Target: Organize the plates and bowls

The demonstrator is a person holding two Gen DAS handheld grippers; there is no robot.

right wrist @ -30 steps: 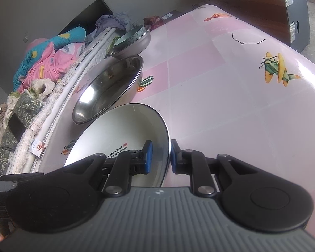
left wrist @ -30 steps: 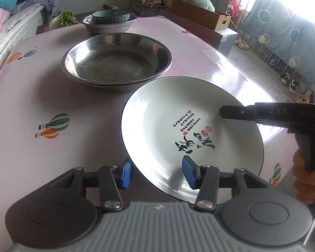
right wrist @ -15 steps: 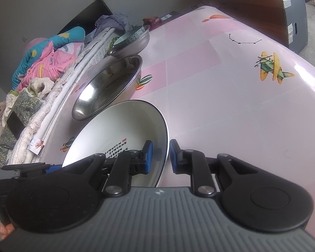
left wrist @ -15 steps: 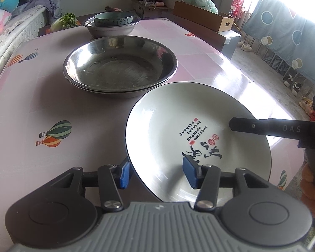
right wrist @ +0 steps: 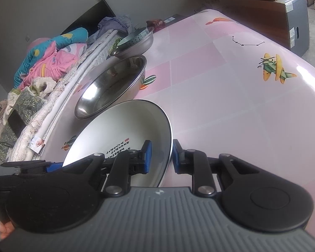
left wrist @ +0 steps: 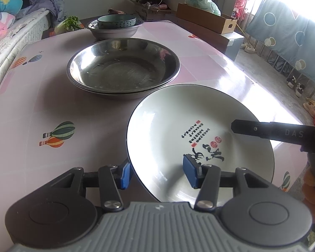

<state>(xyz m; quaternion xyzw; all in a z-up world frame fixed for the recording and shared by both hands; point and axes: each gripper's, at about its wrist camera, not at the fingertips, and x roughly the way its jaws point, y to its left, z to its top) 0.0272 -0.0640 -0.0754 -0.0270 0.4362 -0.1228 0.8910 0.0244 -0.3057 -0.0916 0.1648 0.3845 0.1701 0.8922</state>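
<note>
Your right hand-held gripper has its blue pads on either side of the rim of the white round ceramic plate with black calligraphy and a dark edge; the pads stand narrowly apart, and whether they press on the rim you cannot tell from these views. In the left wrist view that plate fills the lower right of the frame, tilted above the pink bench with balloon prints. Your left hand-held gripper straddles the plate's near-left rim with its jaws released: one blue pad sits outside the edge, the other over the plate's face, with clear space between them. Just beyond the plate, at centre frame, stands a pair of nested wide stainless steel basins. Farther back, near the top of the frame, a teal patterned ceramic bowl rests inside a smaller stainless steel bowl.
</note>
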